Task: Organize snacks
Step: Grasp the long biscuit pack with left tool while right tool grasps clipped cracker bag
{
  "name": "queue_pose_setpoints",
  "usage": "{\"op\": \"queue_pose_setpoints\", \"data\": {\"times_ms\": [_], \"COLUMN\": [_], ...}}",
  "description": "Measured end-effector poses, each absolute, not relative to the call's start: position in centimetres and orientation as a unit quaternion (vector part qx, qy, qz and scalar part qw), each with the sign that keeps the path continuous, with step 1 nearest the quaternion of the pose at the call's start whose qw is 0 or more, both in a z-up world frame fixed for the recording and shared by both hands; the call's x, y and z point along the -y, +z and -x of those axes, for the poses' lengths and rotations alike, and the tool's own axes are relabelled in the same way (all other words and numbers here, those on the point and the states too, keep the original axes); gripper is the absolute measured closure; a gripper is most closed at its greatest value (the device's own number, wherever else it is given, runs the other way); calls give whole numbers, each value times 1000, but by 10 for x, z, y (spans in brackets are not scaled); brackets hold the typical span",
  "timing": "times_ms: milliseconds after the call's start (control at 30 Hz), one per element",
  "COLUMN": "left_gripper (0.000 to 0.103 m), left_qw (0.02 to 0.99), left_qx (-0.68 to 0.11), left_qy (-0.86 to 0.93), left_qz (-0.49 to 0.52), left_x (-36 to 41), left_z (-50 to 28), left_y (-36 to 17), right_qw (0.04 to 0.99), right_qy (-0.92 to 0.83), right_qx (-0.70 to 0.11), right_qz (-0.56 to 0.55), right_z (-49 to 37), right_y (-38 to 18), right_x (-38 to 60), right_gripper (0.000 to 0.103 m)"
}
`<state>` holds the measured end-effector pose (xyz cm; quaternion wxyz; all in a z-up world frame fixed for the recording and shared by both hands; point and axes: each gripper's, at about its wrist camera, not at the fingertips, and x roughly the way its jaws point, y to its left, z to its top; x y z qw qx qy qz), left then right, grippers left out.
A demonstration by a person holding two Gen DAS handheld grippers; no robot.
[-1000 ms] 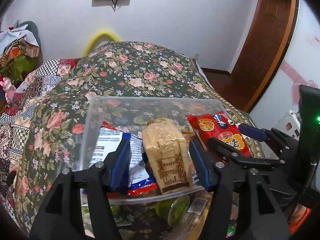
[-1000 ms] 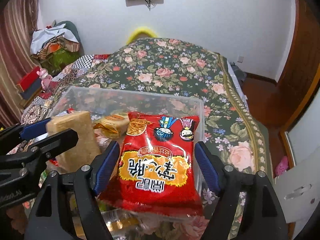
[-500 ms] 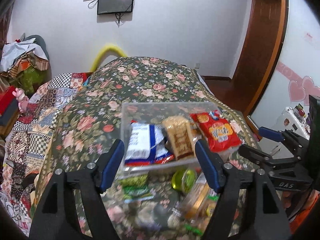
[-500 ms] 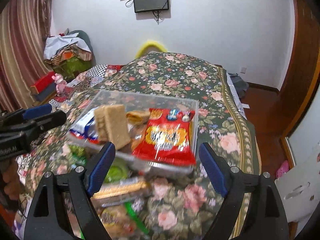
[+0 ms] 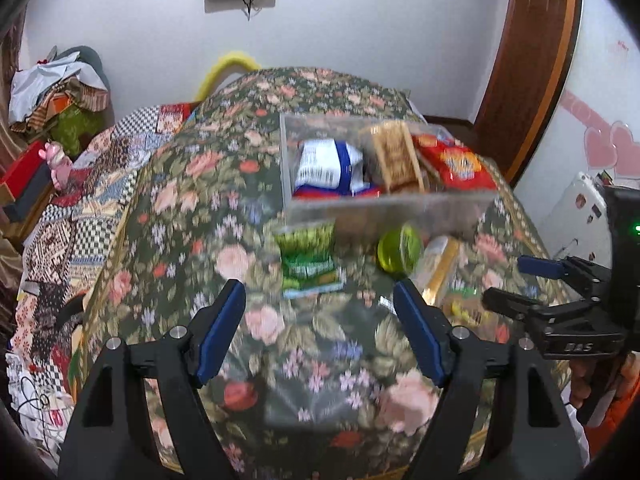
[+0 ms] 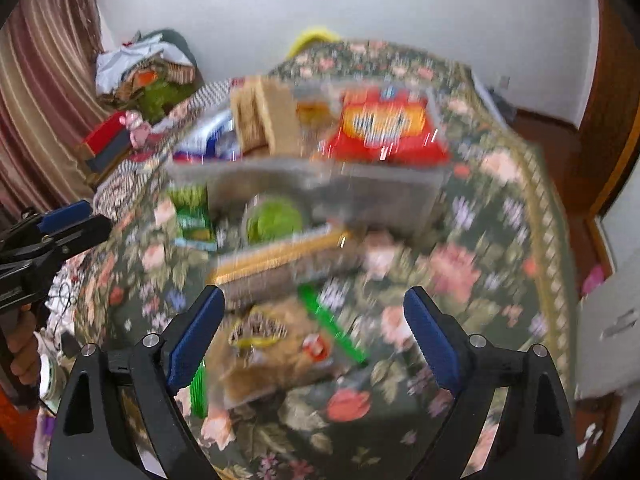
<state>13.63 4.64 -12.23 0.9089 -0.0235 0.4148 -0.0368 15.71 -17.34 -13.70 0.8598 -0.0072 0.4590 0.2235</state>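
While opening, both tools (image 5: 320,334) (image 6: 314,338) hold nothing.

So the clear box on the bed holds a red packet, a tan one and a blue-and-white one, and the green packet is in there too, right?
Not quite. The green packet is not in the clear box; it lies on the bed just in front of it, as the left wrist view shows. The red packet, tan packet and blue-and-white packet are in the box.
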Motion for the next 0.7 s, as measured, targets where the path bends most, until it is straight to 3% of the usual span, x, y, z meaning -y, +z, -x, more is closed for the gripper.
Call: {"op": "queue_pose_setpoints", "data": {"times_ms": [400,500,567,700], "left_gripper": [27,27,27,27], "left_qw": [899,897,895,891], "left_qx": [-433,-438,-441,-447], "left_qy": [-59,-67,-70,-87], "left_qz": [14,11,6,1], "left_x": [-29,-20,-13,5], "left_z": [-134,-139,-142,-150], "left_y": [-141,-145,-147,-152], "right_qw": [824,821,824,846], "right_qy": [250,265,270,250], "right_qx": [-509,-505,-497,-471], "right_qz": [-17,-30,-26,4], "right_z": [-160,-153,-147,-135], "right_y": [-176,-179,-176,-167], "right_x": [161,171,175,183], "right_gripper": [10,17,29,37]}}
